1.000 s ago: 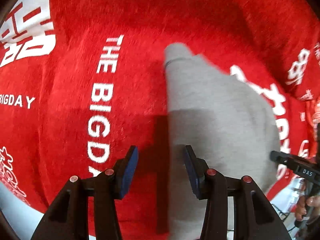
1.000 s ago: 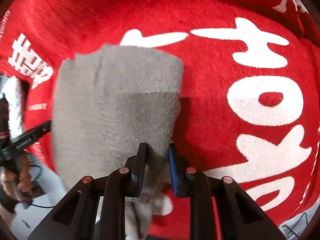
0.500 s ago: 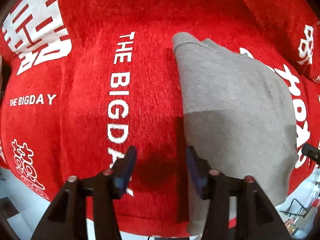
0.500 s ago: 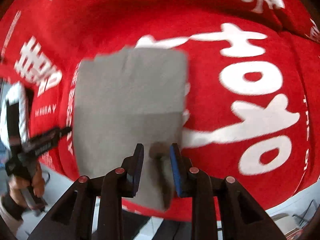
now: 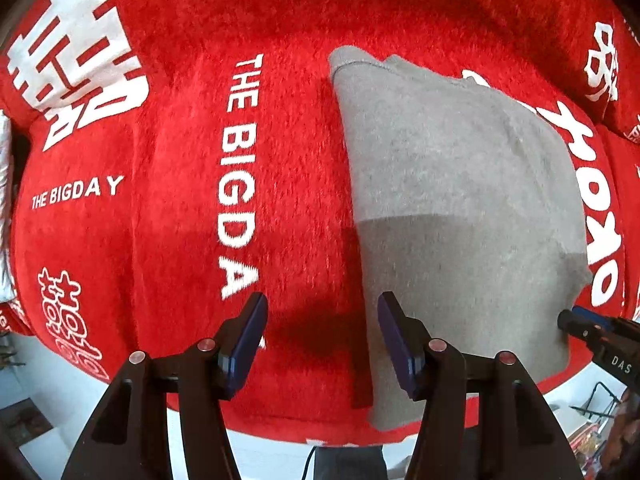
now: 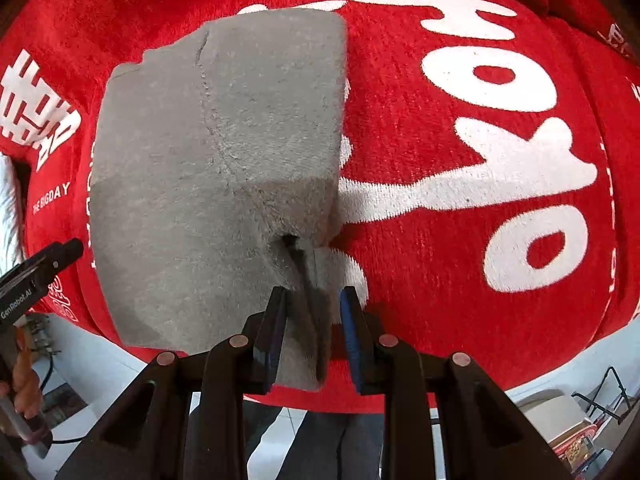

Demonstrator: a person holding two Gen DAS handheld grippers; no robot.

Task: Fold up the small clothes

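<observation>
Red fleece blanket point(image 5: 168, 216) with white lettering covers the whole work surface; a strip of pale floor point(image 5: 36, 364) shows below its near edge.

Landmark: the folded grey garment point(image 5: 460, 208), lying flat on the blanket.

Left of the garment, the words "THE BIGDAY" point(image 5: 238, 176) run down the blanket just beside the garment's left edge. A second, smaller "THE BIGDAY" sits well apart, further left.

The left gripper point(image 5: 322, 340) points down at the blanket. Its jaws are spread wide and hold nothing. One pad hangs over bare red pile left of the garment; the other pad stands over the garment's left border. Whether that pad touches the cloth cannot be told.

In the right wrist view the garment point(image 6: 216, 168) reads as a rough rectangle with a seam down its middle. A fold of it rises at the near right corner.

The right gripper point(image 6: 313, 324) has that raised fold between its pads. The jaws stand narrow, with the fold filling most of the gap; the left pad meets the cloth, and contact at the right pad cannot be confirmed.

Right of the garment lie large white characters point(image 6: 516, 140) on the blanket.
</observation>
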